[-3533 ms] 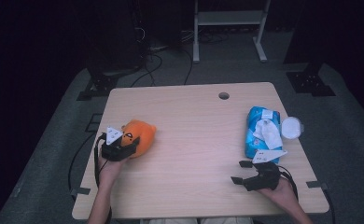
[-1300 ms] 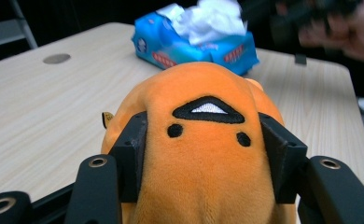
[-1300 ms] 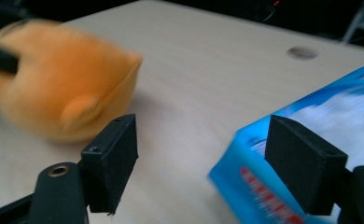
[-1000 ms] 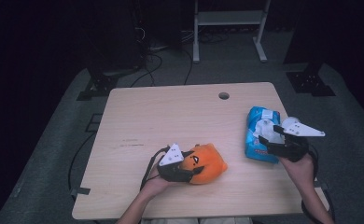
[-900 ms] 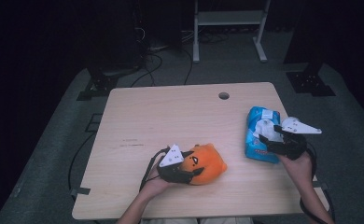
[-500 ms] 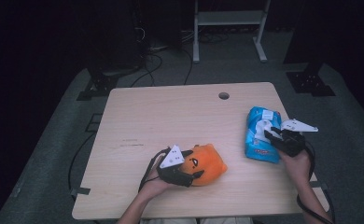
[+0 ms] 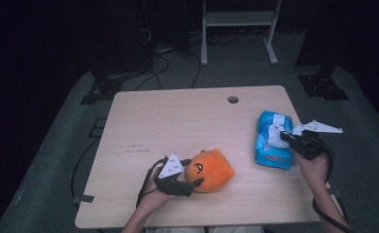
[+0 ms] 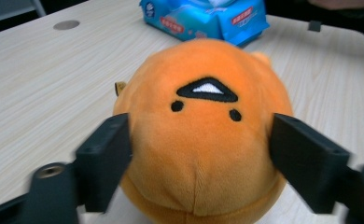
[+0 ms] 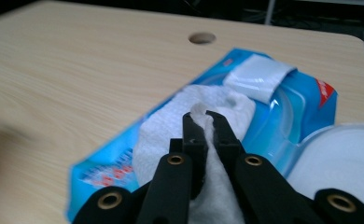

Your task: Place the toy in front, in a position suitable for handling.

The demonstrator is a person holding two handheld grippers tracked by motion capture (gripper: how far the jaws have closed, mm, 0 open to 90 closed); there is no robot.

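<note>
In the high view the left tool [image 7: 190, 183] is seen at lower centre of the frame, with the plush [image 7: 209, 170] just to its right on the table [image 7: 178, 121]. In the left gripper view the plush [image 8: 203, 135] sits between the two jaws, which flank it on both sides and have just been closing; whether the pads press into it cannot be told.

At the right of the high view the right tool [image 7: 285, 137] is laid over the blue pack [image 7: 270, 145], near the table's right edge. In the right gripper view its jaws have just been closing and are clamped together on a white wipe [image 9: 203, 135] drawn up from the pack [image 9: 292, 107], at frame centre.
</note>
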